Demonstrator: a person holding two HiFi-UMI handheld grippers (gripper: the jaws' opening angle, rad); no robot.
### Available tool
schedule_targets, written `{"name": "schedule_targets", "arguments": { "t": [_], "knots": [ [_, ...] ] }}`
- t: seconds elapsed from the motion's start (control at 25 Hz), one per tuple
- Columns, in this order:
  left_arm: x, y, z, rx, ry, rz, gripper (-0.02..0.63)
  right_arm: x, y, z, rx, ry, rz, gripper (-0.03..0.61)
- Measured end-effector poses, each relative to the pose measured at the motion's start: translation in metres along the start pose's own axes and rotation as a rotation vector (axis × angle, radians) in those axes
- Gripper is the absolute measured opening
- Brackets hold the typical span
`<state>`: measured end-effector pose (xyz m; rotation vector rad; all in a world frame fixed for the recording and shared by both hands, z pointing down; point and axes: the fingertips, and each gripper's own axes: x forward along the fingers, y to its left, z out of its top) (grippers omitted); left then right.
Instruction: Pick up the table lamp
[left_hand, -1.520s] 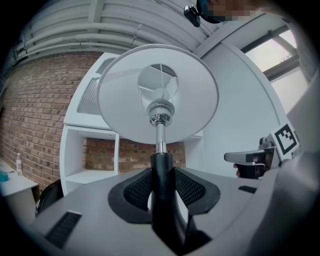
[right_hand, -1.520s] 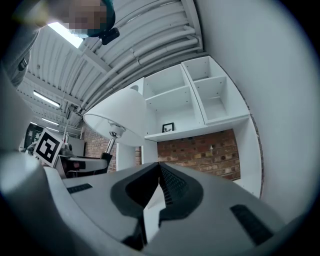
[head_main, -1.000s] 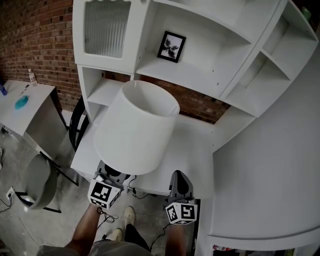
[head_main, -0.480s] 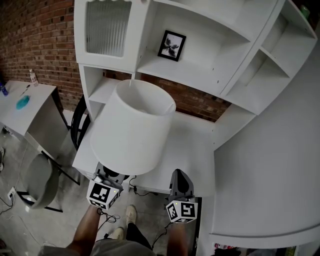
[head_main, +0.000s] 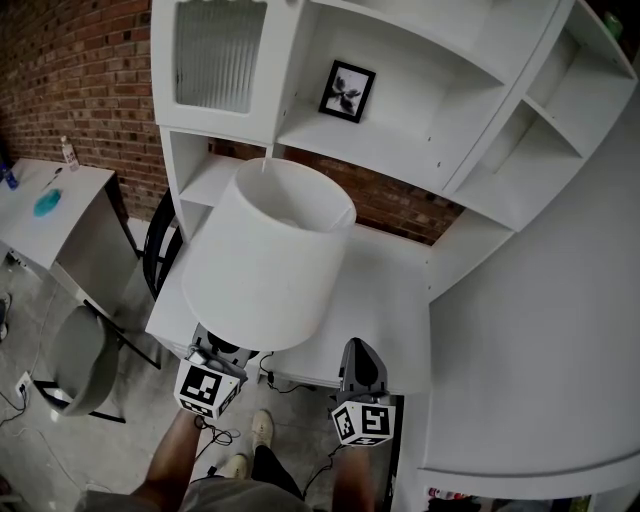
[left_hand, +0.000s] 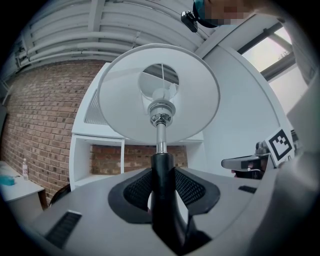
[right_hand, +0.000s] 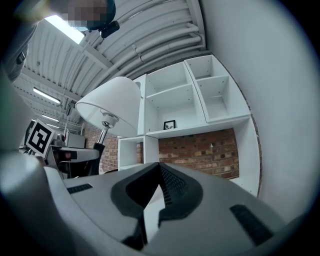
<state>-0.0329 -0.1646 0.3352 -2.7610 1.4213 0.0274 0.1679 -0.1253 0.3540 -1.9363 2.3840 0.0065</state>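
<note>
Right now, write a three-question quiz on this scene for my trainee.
1. True or false: the left tool is closed on the black stem of the table lamp.
2. Where is the framed picture? A: lying on the desk. B: standing in the white shelf unit. C: on the floor.
3. Fill in: the tool with nothing between its jaws is the ____ one.

Key: 1 true. 2 B. 3 right; the right tool is empty.
</note>
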Motion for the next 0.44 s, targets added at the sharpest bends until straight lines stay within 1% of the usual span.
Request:
{"name": "schedule_targets", "arguments": {
  "t": [0.44],
  "knots": [
    [0.0014,0.0022,0.0004,0.002,-0.005,0.005,0.142,-0.0002,-0.0009,0.0011,0.001,-0.009,-0.004,0.021]
  ]
}}
